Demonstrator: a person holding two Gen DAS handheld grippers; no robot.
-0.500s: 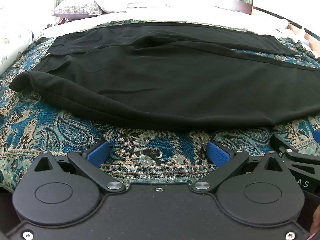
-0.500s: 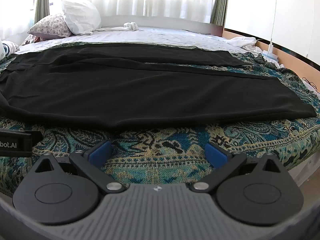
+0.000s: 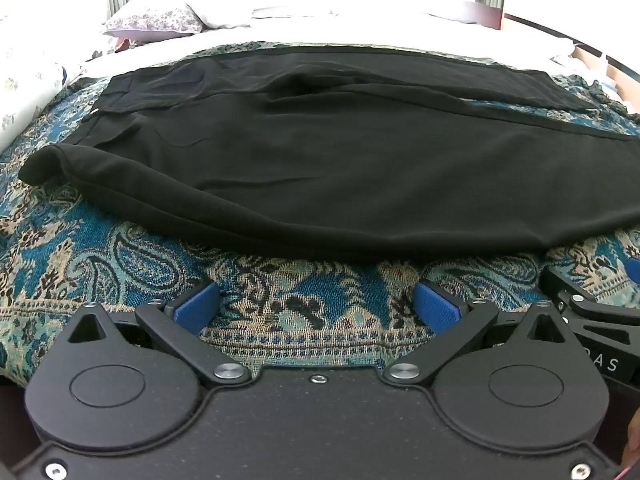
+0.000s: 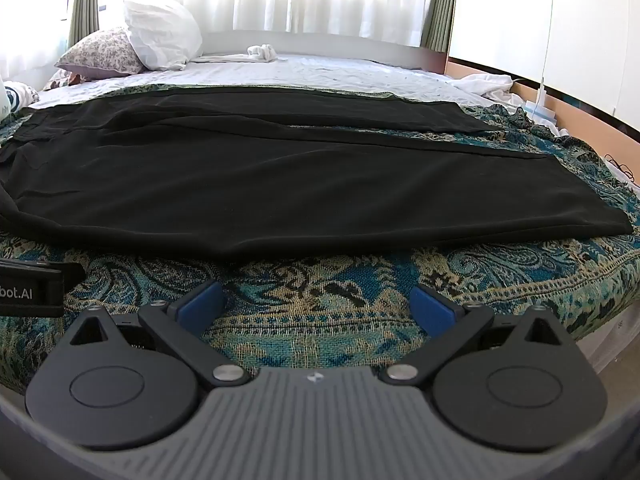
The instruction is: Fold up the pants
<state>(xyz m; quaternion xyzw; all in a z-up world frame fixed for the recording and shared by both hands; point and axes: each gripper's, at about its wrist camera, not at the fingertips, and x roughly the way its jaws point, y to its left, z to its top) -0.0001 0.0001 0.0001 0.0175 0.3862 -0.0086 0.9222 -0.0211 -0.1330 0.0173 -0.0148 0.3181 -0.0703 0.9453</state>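
Black pants (image 3: 340,160) lie spread flat on a blue paisley bedspread (image 3: 300,292), waist to the left, both legs running right. They also show in the right wrist view (image 4: 300,184), with the leg hems at the right. My left gripper (image 3: 318,306) is open and empty, low over the bedspread just short of the pants' near edge. My right gripper (image 4: 316,304) is open and empty, also just short of the near edge, to the right of the left one.
Pillows (image 4: 132,48) lie at the far left on a white sheet (image 4: 320,72). A white cloth (image 4: 262,53) lies near the headboard. The bed's right edge (image 4: 600,320) drops to the floor. The right gripper's body (image 3: 592,320) sits close beside the left one.
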